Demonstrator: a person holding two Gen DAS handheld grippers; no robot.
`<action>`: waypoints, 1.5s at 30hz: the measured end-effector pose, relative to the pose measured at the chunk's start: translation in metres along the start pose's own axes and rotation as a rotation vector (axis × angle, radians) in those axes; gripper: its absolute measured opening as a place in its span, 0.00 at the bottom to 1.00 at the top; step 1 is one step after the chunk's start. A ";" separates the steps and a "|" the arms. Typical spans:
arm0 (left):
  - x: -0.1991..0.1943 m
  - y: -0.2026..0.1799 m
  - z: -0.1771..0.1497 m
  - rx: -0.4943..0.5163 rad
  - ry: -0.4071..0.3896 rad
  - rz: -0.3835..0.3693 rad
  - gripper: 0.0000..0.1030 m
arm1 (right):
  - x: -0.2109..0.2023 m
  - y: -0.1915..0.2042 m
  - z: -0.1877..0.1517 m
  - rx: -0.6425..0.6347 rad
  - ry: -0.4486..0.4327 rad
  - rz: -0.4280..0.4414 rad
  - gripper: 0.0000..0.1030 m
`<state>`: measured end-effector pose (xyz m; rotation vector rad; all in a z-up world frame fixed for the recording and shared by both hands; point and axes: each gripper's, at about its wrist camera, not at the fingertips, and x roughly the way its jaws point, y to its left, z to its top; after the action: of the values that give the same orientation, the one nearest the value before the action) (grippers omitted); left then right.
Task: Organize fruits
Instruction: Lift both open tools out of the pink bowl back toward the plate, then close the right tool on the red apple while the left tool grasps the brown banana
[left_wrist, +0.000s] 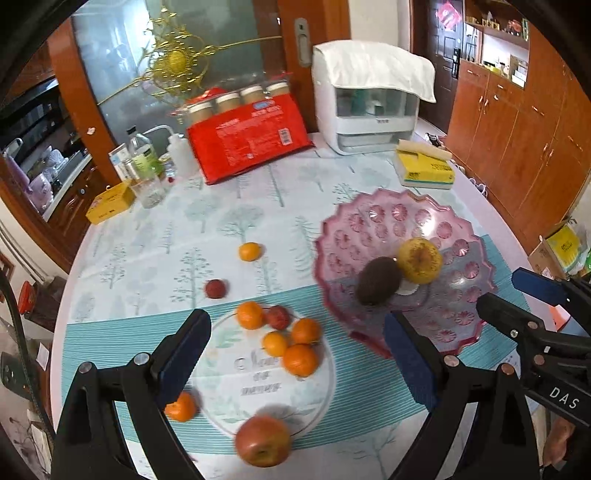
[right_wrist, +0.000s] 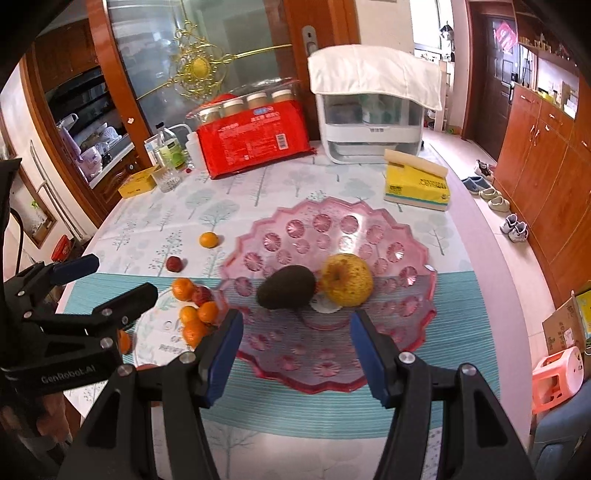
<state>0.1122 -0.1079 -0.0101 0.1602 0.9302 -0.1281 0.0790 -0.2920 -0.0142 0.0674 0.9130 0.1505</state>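
Fruits lie sorted only in part across the tree-print tablecloth (left_wrist: 147, 236). In the left wrist view, going left to right: a loose orange (left_wrist: 181, 406) sits at lower left, just beside the left gripper's near finger; a small red fruit (left_wrist: 215, 288) and another orange (left_wrist: 250, 251) lie apart on the cloth at mid-frame; a cluster of oranges (left_wrist: 291, 343) rests on the white plate (left_wrist: 258, 391); a red apple (left_wrist: 263, 440) sits at that plate's near edge at bottom centre. Right of centre, the pink glass dish (left_wrist: 388, 218) holds a dark avocado (left_wrist: 379, 281) touching a yellow apple (left_wrist: 419, 260).

Both tools are empty. The left gripper (left_wrist: 297, 354) hangs wide-spread above the white plate, and the right gripper (right_wrist: 295, 350) is likewise spread over the pink dish's near rim.

My judgement: a pick is being chosen. The big fruits seem to go in the pink dish, so the red apple looks the likely candidate; taking it calls for lowering the left gripper, straddling the apple and closing gently, since it may roll. The strays then remain.
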 end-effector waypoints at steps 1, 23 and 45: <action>-0.003 0.011 -0.001 -0.002 -0.002 0.001 0.91 | -0.001 0.005 0.000 0.000 -0.003 -0.003 0.59; 0.036 0.161 -0.100 0.091 0.153 -0.122 0.88 | 0.052 0.130 -0.054 0.019 0.148 -0.023 0.63; 0.103 0.227 -0.148 -0.036 0.347 -0.136 0.77 | 0.127 0.198 -0.093 -0.041 0.351 0.075 0.64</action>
<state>0.0971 0.1394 -0.1610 0.0864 1.2892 -0.2139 0.0615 -0.0769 -0.1458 0.0379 1.2582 0.2563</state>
